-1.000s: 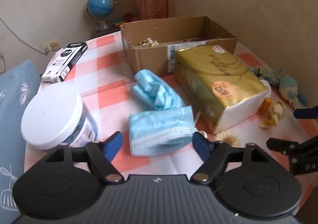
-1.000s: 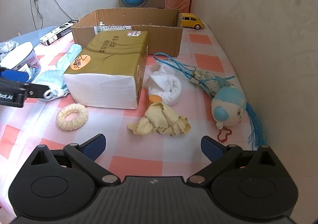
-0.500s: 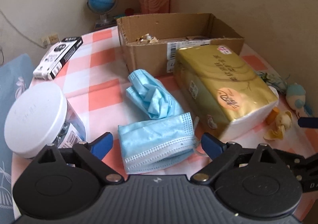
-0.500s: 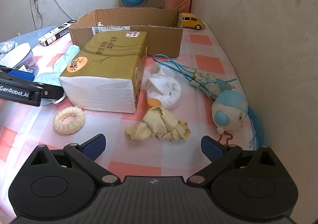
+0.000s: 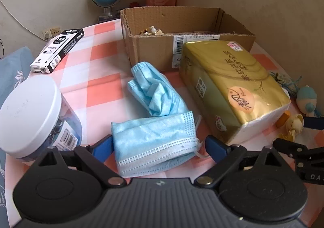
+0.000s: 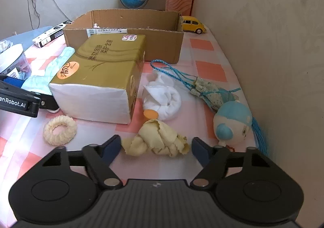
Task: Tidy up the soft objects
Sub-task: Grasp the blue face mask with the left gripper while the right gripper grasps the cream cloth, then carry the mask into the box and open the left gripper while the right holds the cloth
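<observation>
Both grippers have moved in and lower: the left gripper (image 5: 157, 146) now has its wide jaws on either side of the mask (image 5: 154, 139), and the right gripper (image 6: 155, 147) brackets the yellow cloth (image 6: 157, 140).

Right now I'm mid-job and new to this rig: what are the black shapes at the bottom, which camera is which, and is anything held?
The black shapes are two hand-held grippers, each with a fisheye camera looking forward along its blue-tipped fingers. The left wrist view shows the left gripper open, its fingers on either side of a blue face mask on the checked tablecloth. The right wrist view shows the right gripper open around a crumpled yellow cloth. Nothing is held yet. Also there: a gold tissue pack, a cardboard box, a white cloth, a cream ring, and a blue plush toy.
</observation>
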The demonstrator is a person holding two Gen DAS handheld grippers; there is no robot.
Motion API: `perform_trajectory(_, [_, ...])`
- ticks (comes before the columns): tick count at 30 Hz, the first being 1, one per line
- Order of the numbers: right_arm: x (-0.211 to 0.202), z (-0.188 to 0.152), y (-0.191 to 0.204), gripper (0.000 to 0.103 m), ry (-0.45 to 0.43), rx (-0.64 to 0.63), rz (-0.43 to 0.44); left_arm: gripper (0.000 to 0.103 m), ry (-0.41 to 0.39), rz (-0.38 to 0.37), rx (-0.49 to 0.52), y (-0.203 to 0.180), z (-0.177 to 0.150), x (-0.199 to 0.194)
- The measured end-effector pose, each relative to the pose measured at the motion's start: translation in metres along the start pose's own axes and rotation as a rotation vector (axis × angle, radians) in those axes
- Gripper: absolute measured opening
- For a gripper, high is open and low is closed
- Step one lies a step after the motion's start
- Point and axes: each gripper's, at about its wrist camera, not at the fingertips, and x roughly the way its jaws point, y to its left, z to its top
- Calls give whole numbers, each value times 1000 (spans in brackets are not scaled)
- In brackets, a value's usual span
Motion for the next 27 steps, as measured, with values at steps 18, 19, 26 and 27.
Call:
perform_trajectory(18, [-23, -7, 0, 50, -6, -14, -13, 61, -12, 1, 38, 5, -3, -29])
perform_trajectory(19, [-26, -7, -1, 50, -10, -15, -15, 61, -11, 0, 45, 5, -3, -32])
perform_trajectory(26, [-47, -5, -2, 50, -40, -22, 3, 61, -8, -32, 93, 6, 0, -59])
perform_trajectory(27, [-50, -5, -2, 50, -44, -23, 9, 61, -9, -40, 100, 5, 2, -64])
